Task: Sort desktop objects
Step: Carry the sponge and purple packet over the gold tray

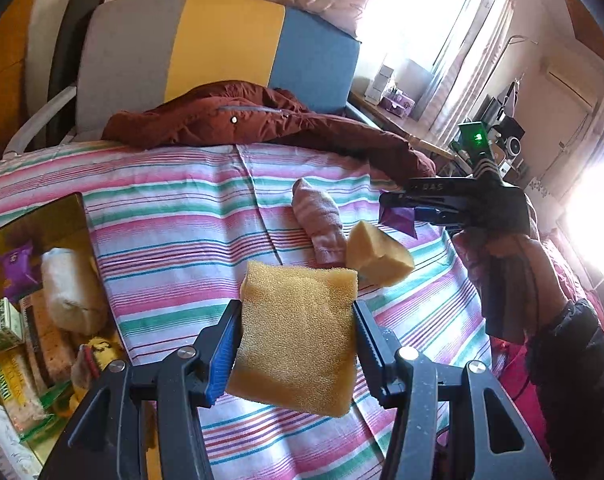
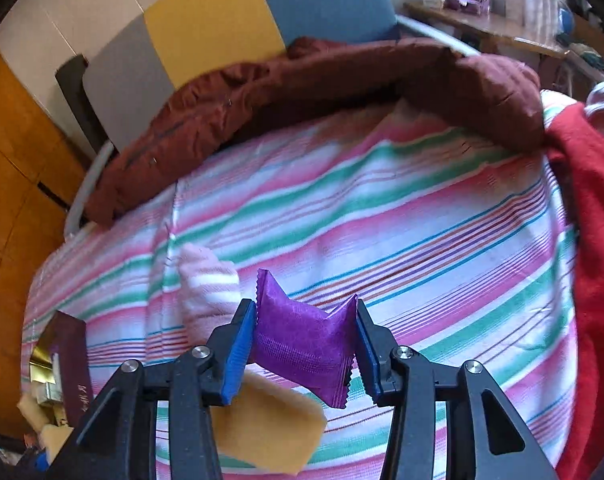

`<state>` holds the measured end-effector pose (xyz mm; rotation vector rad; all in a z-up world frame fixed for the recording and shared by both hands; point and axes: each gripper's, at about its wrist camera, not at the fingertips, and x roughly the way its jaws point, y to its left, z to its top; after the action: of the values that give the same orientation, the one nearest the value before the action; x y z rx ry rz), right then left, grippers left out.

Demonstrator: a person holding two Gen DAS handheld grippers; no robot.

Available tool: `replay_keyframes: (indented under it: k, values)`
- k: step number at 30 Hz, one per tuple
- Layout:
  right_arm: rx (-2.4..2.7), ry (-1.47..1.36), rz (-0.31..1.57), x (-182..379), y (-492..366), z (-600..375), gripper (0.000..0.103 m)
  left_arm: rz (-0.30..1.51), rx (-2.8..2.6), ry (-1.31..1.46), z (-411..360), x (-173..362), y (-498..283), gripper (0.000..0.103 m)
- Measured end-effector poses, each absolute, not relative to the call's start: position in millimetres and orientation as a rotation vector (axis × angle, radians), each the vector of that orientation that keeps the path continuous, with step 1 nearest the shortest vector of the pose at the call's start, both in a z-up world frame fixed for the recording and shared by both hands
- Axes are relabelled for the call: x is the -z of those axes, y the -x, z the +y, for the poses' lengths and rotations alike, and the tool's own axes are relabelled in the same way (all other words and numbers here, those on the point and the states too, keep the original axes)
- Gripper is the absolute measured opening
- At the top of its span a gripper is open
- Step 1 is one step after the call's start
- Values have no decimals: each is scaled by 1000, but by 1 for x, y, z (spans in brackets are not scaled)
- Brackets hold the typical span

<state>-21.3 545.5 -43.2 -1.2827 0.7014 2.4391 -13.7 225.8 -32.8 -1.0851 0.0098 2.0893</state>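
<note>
Left gripper (image 1: 297, 332): clenched on the large yellow sponge (image 1: 297, 336), which is held off the bed at lower centre of the left wrist view; both pads are pressed into its 2 side edges.
Large sponge, handling: judged very light, soft and springy. The coarse open pores should give good friction, so slipping is unlikely; a hard squeeze is judged only to deform it.
Large sponge, hold: the present grip across the middle of the narrow width is judged sound, since the block hangs level between the pads.
Right gripper (image 2: 306, 344): clenched on the purple sachet (image 2: 302, 344), seen at lower centre of the right wrist view and, in the left wrist view, lifted at right of centre.
Sachet, handling: a small pillow pack with crimped serrated ends, judged light and glossy, so somewhat slippery. The film is visibly pinched in at the waist, and its contents may crush under pressure.
Sachet, hold: across the puffed body, as now, is judged safer than on a thin crimped end.
Small sponge piece (image 1: 378, 258): lying on the striped bedsheet (image 1: 181, 208), right of centre, just beside a rolled pink sock (image 1: 322, 220).
Open box (image 1: 33, 240): at lower left of the left wrist view, already holding a similar purple sachet and other packets; judged the sorting destination.
</note>
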Motion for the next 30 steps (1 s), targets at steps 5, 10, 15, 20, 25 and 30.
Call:
replay_keyframes:
  k: [5, 10, 15, 20, 25, 30]
  values:
    - [-2513, 1232, 702, 24, 17, 531, 47, -5, -2119, 1061, 212, 25, 10, 54]
    - [-2631, 1189, 691, -4, 8, 495, 47, -15, -2190, 1029, 187, 14, 8, 54]
    - [-2783, 1222, 636, -17, 16, 432, 47, -54, -2312, 1004, 146, 3, 13, 54]
    - [-2923, 1286, 622, -20, 34, 366, 47, -48, -2473, 996, 105, -2, 19, 54]
    - [-3029, 1366, 609, -19, 61, 302, 47, -61, -2610, 988, 64, -3, 24, 54]
    - [-3100, 1448, 572, -19, 85, 244, 47, -64, -2712, 1004, 36, 3, 28, 54]
